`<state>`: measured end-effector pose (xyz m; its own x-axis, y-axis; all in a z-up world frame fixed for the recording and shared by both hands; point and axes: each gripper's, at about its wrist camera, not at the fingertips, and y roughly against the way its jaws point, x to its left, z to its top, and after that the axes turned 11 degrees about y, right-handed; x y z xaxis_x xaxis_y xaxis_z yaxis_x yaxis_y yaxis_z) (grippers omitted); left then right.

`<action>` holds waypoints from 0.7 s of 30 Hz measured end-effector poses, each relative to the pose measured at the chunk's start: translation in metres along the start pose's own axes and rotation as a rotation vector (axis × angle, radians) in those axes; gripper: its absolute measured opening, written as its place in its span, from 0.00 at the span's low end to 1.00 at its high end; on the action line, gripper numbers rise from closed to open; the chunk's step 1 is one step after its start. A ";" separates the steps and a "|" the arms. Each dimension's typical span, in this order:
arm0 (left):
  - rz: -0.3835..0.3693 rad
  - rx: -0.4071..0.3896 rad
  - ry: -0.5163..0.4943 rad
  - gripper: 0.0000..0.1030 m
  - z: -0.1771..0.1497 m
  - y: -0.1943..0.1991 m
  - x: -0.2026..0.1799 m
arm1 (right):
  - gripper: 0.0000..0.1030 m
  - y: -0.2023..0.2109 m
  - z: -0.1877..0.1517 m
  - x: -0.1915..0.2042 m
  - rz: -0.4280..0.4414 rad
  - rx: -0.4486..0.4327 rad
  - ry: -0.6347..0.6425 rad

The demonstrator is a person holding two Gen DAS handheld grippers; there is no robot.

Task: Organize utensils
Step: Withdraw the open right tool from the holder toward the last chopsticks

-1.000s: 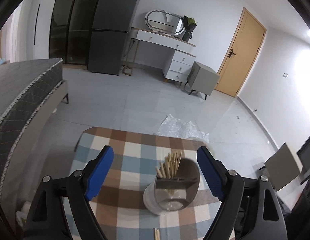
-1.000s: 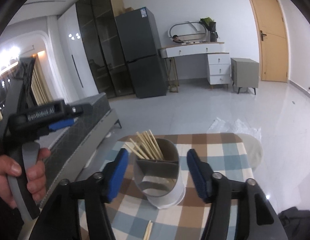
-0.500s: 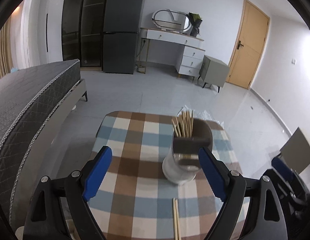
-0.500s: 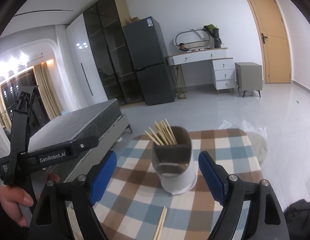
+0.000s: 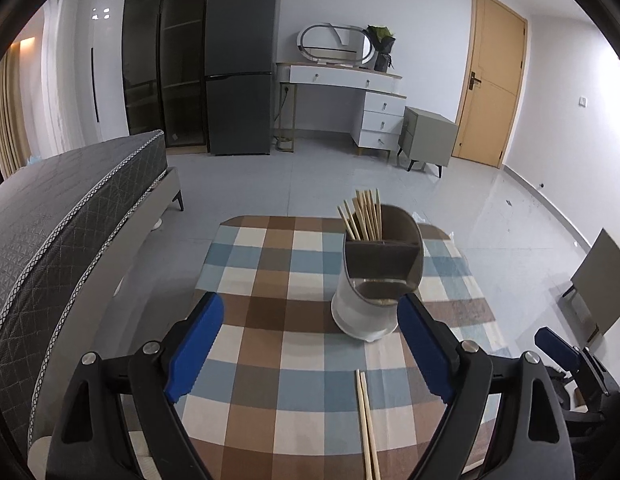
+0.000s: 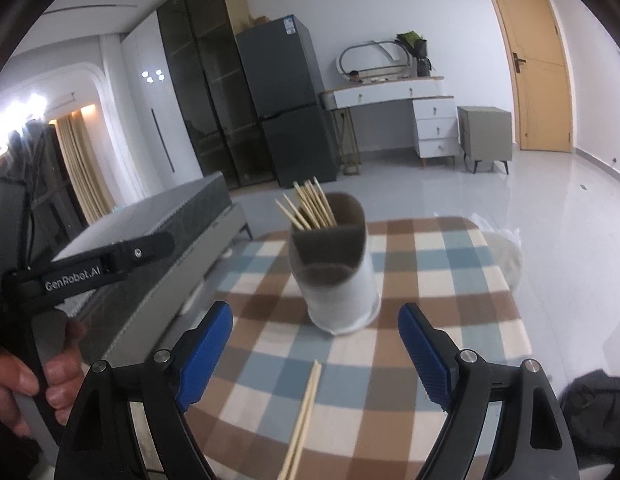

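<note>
Approaching a loose pair of chopsticks (image 6: 302,420) lying flat on the checked tablecloth (image 6: 450,300), low between the blue pads of the right gripper (image 6: 314,356); jaws standing wide, just having been opening, nothing between them. Lowering further and centring the pair between the pads before closing; pinching both sticks together near mid-length, to judge by their thinness, and keeping the pads level with the cloth to avoid one stick rolling free. In the left-wrist view, the same chopsticks (image 5: 366,420) lying toward the right pad of the left gripper (image 5: 310,348), also wide and empty. Just beyond both tools, a divided holder (image 6: 334,268) standing upright, its far compartment already carrying a bundle of sticks (image 6: 310,208); near compartments showing no sticks. Farther off, bed (image 5: 62,216), fridge (image 5: 240,68), door (image 5: 490,84).
</note>
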<state>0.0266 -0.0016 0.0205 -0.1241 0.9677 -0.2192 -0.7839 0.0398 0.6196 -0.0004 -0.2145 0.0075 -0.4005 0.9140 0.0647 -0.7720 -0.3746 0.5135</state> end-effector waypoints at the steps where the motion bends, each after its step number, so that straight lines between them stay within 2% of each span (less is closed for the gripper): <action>1: 0.002 0.004 -0.007 0.83 -0.004 -0.001 -0.002 | 0.83 -0.002 -0.004 0.000 -0.002 0.012 -0.002; 6: 0.016 0.030 -0.020 0.83 -0.016 -0.012 -0.006 | 0.83 -0.008 -0.017 -0.005 -0.017 0.045 -0.013; 11: 0.039 0.090 0.001 0.83 -0.029 -0.032 -0.002 | 0.83 -0.016 -0.028 -0.012 -0.045 0.085 -0.040; 16: 0.049 0.135 -0.019 0.83 -0.041 -0.048 0.000 | 0.83 -0.033 -0.037 -0.013 -0.065 0.153 -0.038; 21: 0.053 0.172 0.006 0.83 -0.046 -0.060 0.008 | 0.83 -0.049 -0.045 -0.010 -0.070 0.207 -0.029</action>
<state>0.0446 -0.0078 -0.0535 -0.1668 0.9681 -0.1872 -0.6607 0.0312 0.7500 0.0196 -0.2126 -0.0569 -0.3329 0.9418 0.0461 -0.6781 -0.2731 0.6824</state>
